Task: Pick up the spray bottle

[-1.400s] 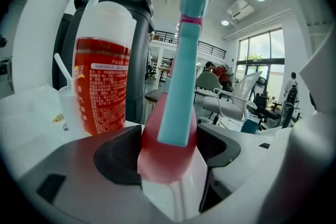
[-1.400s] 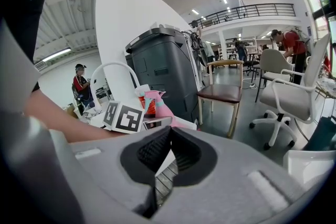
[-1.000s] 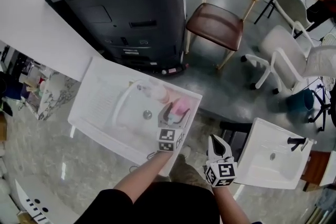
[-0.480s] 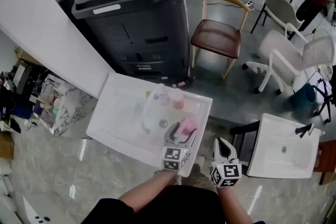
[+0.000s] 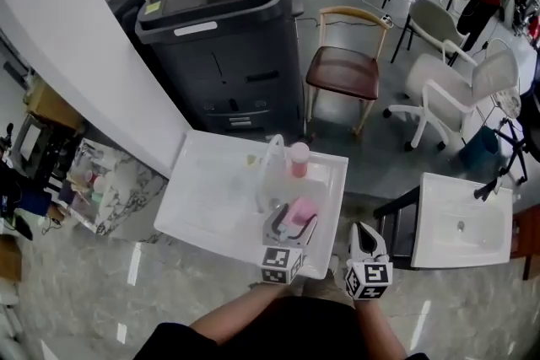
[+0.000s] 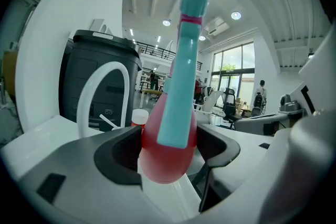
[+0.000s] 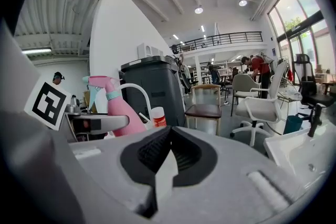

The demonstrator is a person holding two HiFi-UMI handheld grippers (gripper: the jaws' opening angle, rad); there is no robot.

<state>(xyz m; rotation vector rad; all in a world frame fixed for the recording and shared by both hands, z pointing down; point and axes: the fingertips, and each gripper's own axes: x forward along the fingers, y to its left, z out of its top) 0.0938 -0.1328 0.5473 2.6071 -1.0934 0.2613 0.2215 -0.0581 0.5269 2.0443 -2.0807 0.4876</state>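
Note:
A pink spray bottle (image 5: 299,213) with a teal trigger head sits between the jaws of my left gripper (image 5: 291,221), over the front right part of a white sink (image 5: 202,206). In the left gripper view the spray bottle (image 6: 172,131) stands upright, and the left gripper (image 6: 168,152) is shut on its lower body. My right gripper (image 5: 364,236) hovers just right of the sink, shut with nothing in it. From the right gripper view the spray bottle (image 7: 118,105) shows to the left of the right gripper (image 7: 168,152).
A curved white faucet (image 5: 272,160) and a small red-labelled bottle (image 5: 299,158) stand at the sink's back. Behind are a dark copier (image 5: 224,38), a wooden chair (image 5: 342,72) and white office chairs (image 5: 460,88). A second white sink (image 5: 460,223) lies at the right.
The head view has tilted up and shows more of the room. The left gripper keeps its hold on the spray bottle over the sink's right side. The right gripper stays shut beside it.

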